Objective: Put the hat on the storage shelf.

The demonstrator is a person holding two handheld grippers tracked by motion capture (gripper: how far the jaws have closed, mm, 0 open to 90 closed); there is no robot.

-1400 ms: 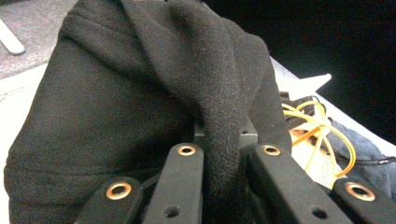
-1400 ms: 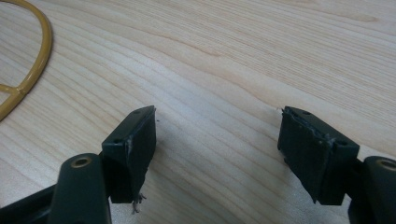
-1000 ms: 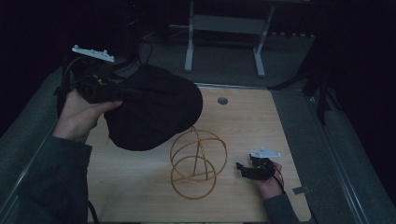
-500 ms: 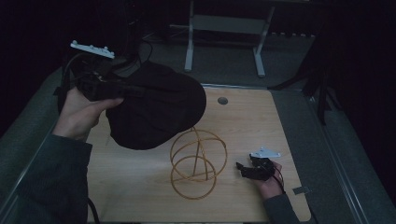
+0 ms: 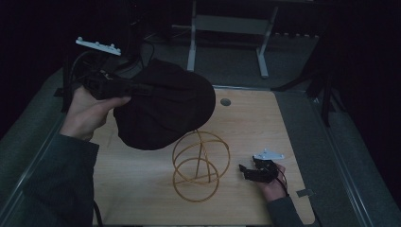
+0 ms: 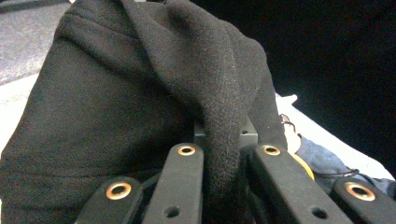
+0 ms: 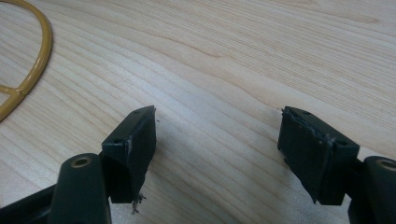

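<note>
Darkness swallows the room beyond the table [image 5: 265, 118]. Left gripper [image 5: 111, 87] pinches a fold of the black hat [image 5: 165, 111], held above the gold wire stand [image 5: 201, 165], hiding its top. Right gripper [image 5: 246, 171] rests wide apart, holding nothing.

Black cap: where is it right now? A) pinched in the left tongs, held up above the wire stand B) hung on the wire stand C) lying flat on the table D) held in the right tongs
A: the left tongs are shut on a fold of the black cap, which hangs above the gold wire stand; the right tongs are open over bare table.
</note>
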